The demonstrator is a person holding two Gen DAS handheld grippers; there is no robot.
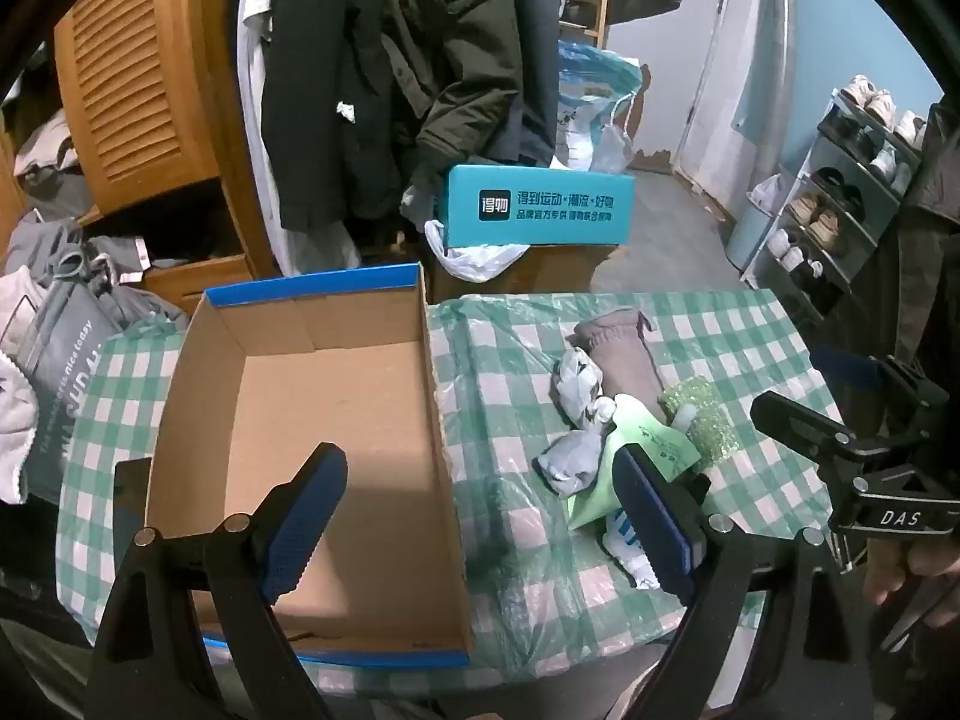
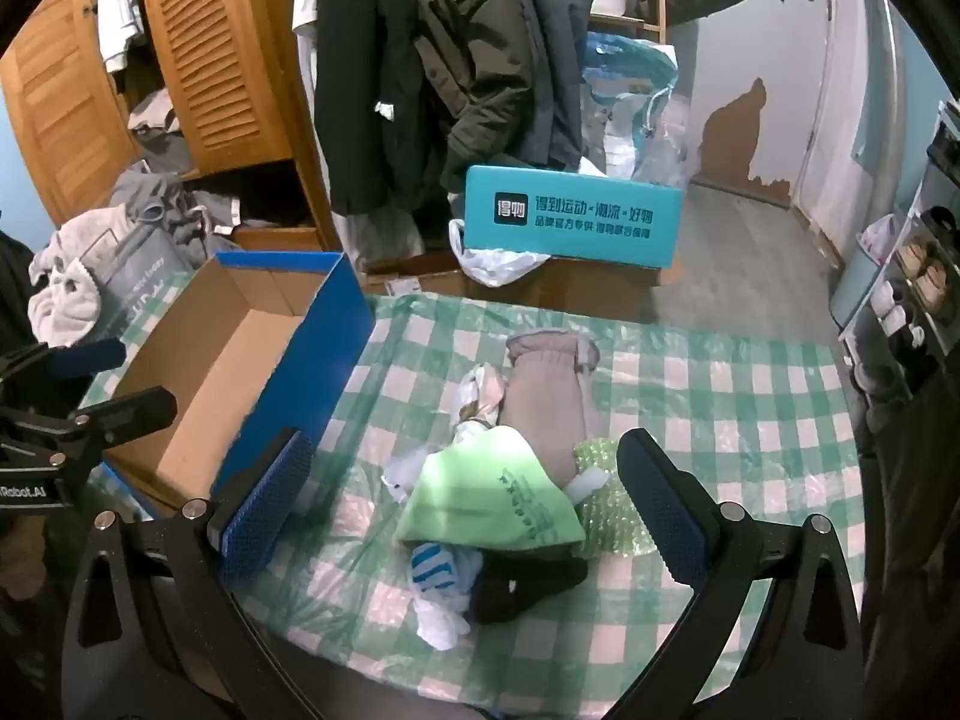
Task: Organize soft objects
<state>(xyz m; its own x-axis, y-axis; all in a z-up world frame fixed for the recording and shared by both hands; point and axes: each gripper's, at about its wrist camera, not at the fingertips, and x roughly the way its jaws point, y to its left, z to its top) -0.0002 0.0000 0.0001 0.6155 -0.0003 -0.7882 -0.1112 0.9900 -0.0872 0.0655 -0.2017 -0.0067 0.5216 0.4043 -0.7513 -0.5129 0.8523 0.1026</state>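
An open, empty cardboard shoebox (image 1: 336,408) with blue outer walls (image 2: 312,354) stands on the left of the checked table. To its right lies a pile of soft things: a taupe sock (image 2: 540,402), a light green bag (image 2: 492,498), crumpled grey-white wads (image 1: 573,387), green bubble wrap (image 1: 705,420), a blue-striped white cloth (image 2: 435,570) and a black sock (image 2: 528,585). My left gripper (image 1: 480,522) is open and empty above the box's near right wall. My right gripper (image 2: 465,504) is open and empty, hovering over the pile.
The table carries a green-and-white checked cover (image 2: 720,420). Behind it sit a teal box (image 2: 570,216), hanging coats (image 2: 468,60), a wooden wardrobe (image 2: 198,48) and heaped clothes (image 2: 120,252). A shoe rack (image 1: 840,192) stands at the right.
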